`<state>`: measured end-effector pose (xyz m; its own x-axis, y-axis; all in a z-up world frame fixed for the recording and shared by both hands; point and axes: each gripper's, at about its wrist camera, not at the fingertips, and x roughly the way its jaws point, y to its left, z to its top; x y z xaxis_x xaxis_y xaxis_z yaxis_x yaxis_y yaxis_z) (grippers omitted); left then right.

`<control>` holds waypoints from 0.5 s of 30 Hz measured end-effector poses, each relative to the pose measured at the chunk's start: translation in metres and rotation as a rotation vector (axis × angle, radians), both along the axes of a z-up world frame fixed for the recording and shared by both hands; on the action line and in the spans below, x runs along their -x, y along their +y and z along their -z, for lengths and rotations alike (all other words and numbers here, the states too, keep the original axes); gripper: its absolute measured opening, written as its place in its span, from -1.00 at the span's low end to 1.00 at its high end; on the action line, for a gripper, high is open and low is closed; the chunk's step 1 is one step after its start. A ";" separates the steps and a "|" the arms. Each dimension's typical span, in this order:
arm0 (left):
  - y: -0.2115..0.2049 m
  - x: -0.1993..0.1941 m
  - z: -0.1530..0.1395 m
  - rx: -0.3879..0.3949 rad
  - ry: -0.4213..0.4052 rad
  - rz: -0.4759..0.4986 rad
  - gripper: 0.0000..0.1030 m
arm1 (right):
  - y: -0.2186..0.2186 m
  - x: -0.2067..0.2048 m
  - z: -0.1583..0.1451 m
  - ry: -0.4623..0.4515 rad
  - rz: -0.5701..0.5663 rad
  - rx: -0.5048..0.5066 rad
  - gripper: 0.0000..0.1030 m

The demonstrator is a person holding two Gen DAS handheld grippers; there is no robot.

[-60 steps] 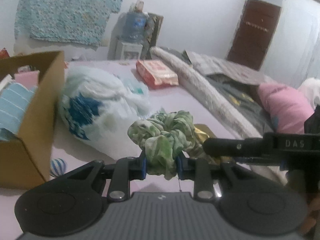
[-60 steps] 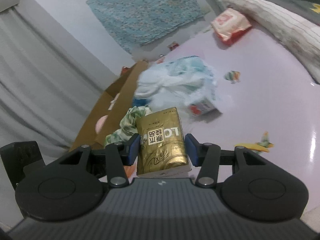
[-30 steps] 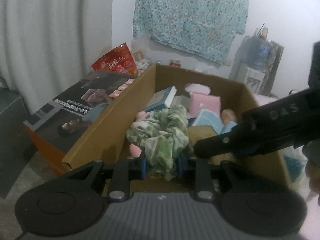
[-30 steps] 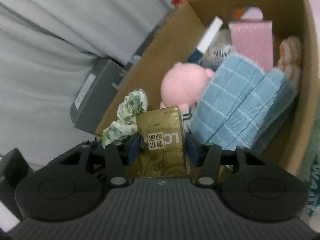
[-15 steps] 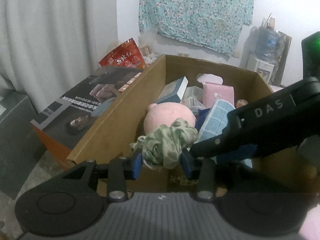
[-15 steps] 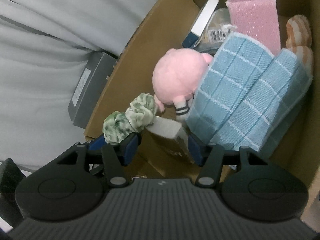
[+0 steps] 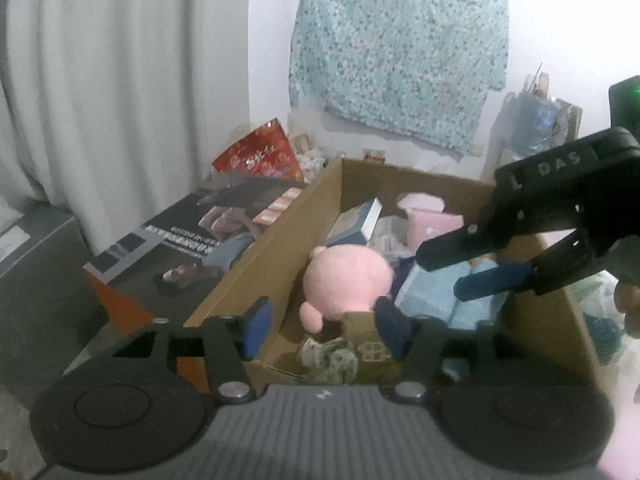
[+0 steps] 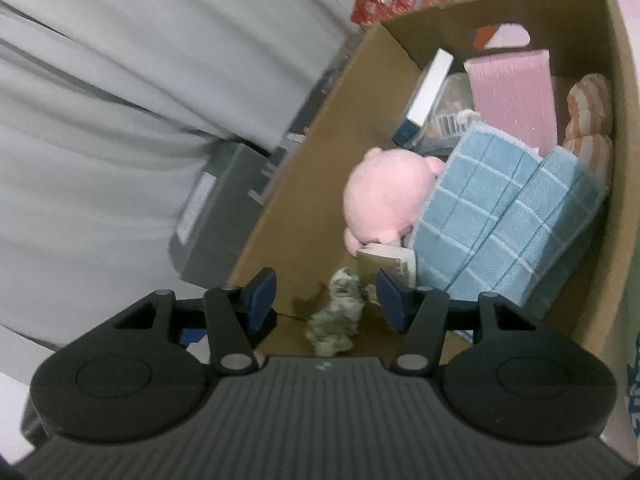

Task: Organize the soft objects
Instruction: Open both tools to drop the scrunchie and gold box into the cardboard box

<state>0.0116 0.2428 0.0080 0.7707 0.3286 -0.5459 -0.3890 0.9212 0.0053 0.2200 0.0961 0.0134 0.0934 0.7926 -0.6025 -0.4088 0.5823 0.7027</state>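
The green scrunchie (image 7: 330,360) (image 8: 338,312) lies loose on the floor of the cardboard box (image 7: 280,256) (image 8: 320,148), at its near end. The gold tissue pack (image 7: 370,346) (image 8: 386,264) leans beside it, against the pink plush (image 7: 346,280) (image 8: 384,196). Above them my left gripper (image 7: 324,328) is empty, its jaws still opening. My right gripper (image 8: 326,300) (image 7: 444,276) stands open over the same corner and holds nothing. A folded blue towel (image 8: 508,216) and a pink pack (image 8: 512,96) fill the rest of the box.
Left of the box are a dark printed carton (image 7: 192,248), a grey case (image 8: 216,216) and a red snack bag (image 7: 260,156). A pale curtain (image 7: 120,80) hangs behind, and a floral cloth (image 7: 400,68) on the wall. An orange striped plush (image 8: 590,116) lies at the box's far side.
Both grippers opened and let go. The scrunchie and the gold pack dropped to the bottom of the box. Both grippers drew back and up a little.
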 end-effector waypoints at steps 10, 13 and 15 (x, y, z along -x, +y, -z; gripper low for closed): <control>-0.072 0.019 -0.026 0.032 -0.121 0.239 0.82 | -0.147 0.051 -0.049 -0.147 0.140 -0.093 0.40; -0.104 0.018 -0.028 0.036 -0.137 0.361 0.88 | -0.211 0.073 -0.058 -0.214 0.252 -0.064 0.44; -0.128 0.015 -0.026 0.037 -0.131 0.450 0.89 | -0.254 0.088 -0.059 -0.248 0.343 -0.028 0.46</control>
